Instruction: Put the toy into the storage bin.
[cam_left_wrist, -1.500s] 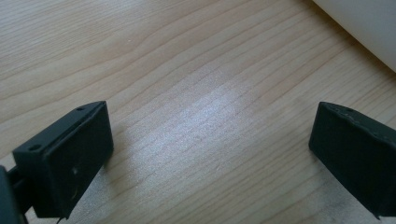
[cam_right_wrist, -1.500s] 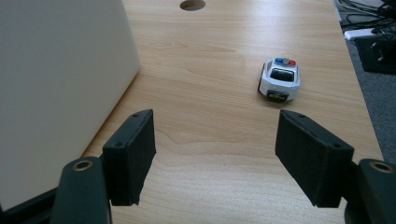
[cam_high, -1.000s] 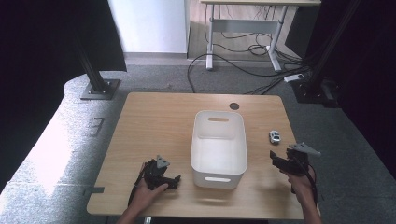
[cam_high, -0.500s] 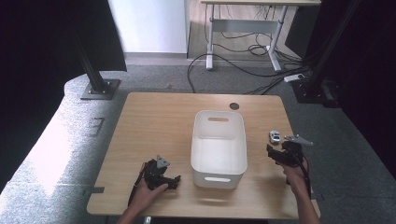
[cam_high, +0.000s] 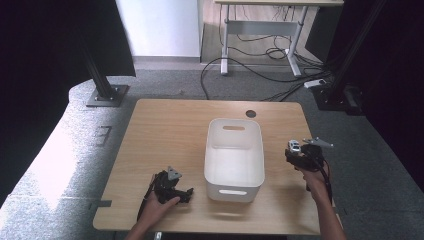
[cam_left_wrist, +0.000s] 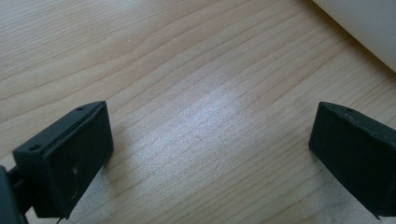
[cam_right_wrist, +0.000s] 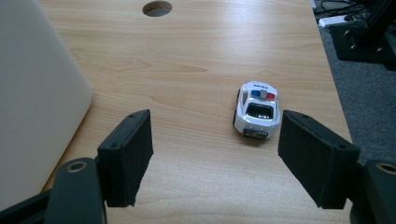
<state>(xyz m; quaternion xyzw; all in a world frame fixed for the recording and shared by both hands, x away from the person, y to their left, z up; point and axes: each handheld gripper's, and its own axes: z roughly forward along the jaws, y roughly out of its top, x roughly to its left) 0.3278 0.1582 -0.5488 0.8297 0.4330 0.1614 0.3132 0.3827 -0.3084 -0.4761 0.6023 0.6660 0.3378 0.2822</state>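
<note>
Toy car (cam_right_wrist: 256, 110) sits right of the bin (cam_high: 234, 155), and the right gripper (cam_right_wrist: 215, 154), jaws wide and empty, has just slid up behind it, so a grab looks close.

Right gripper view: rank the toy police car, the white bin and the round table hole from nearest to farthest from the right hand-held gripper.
1. Toy police car: just ahead of the right hand-held gripper, close by one jaw, untouched.
2. White bin: along the view's left edge, beside the other jaw.
3. Round table hole: far ahead, at the top of the view.
</note>
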